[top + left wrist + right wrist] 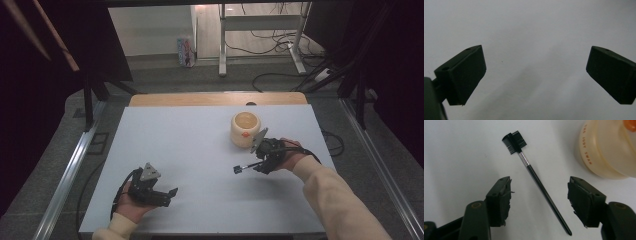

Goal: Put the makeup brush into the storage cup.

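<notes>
A thin black brush [536, 180] with a small comb-and-bristle head lies flat on the white table top. My right gripper [539, 183] stands open over it, one jaw on each side of the handle and neither touching it. From above, the brush [246, 167] points left out of my right gripper [258, 166], at the right of the table. A cream round jar [246, 129] with an orange mark stands just behind that gripper, and the same jar [609, 150] appears close by. My left gripper [170, 196] is open near the front left, nothing between its jaws [536, 50].
The white table top [200, 140] has a wooden strip [215, 98] along its far edge. Metal rails run down both sides. Beyond the table are a desk frame and cables on the floor.
</notes>
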The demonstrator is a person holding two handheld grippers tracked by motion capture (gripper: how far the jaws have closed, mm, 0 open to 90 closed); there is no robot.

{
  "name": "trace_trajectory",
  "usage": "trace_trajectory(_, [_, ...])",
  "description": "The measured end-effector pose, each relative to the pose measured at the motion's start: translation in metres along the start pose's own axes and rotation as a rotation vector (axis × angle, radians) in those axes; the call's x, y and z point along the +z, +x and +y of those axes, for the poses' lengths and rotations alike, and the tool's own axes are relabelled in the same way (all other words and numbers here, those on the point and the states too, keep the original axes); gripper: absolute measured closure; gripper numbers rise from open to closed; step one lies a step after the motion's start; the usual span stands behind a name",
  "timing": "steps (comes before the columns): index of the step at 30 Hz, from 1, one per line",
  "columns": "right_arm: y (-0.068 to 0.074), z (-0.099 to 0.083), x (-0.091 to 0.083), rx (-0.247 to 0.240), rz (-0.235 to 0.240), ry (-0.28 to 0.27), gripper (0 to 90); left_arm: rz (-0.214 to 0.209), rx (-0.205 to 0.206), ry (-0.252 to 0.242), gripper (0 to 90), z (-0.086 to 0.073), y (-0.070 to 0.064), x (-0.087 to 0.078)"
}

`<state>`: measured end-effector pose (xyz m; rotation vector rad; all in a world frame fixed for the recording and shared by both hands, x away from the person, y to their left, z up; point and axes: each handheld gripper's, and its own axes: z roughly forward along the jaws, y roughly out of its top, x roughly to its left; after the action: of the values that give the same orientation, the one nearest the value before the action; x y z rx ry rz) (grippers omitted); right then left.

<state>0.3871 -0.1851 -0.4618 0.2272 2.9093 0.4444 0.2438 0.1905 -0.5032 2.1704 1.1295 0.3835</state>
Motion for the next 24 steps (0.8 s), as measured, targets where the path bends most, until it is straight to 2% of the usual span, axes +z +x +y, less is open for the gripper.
trace_trajectory(6, [-0.004,0.002,0.009,-0.030,0.008,0.025,41.2,-0.002,-0.002,0.003,4.0,0.000,0.001,0.000])
trace_trajectory(15, [-0.011,0.010,0.020,-0.102,0.040,0.072,57.1,-0.002,0.000,0.004,4.0,0.000,0.001,0.000])
trace_trajectory(21, [-0.012,0.012,0.028,-0.135,0.041,0.108,61.1,-0.002,-0.001,0.006,4.0,0.000,0.001,0.000])
trace_trajectory(24, [-0.013,0.013,0.032,-0.149,0.057,0.121,64.2,-0.002,-0.002,0.006,4.0,0.000,0.001,0.000])
